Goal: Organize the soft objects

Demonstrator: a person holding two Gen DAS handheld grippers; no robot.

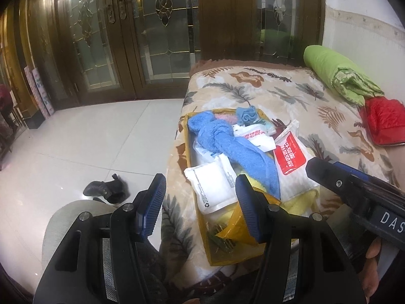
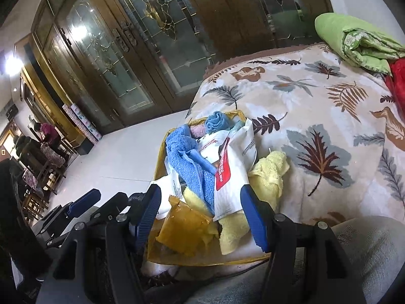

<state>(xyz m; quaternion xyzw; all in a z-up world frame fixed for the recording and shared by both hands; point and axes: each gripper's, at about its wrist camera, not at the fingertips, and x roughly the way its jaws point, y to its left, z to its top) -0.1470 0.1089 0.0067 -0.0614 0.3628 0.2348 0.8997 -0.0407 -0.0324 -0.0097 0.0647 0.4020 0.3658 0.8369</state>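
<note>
Resting on the bed [image 2: 316, 96], the yellow bag [image 1: 190, 136] holds a blue towel [image 1: 227, 141]; both the left tool [image 1: 200, 202] and the right tool [image 2: 202, 215] are held open, empty.

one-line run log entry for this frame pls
stage: pre-grasp | left gripper: open, empty | right gripper: open, empty | yellow storage bag: on bed, open | blue towel: atop contents | yellow towel: spilling over edge

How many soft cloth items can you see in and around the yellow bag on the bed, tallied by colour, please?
Blue: 2, the large blue towel and the small blue cloth
Yellow: 1, the yellow towel
Pink: 1, the pink cloth, mostly hidden
Total: 4
</note>
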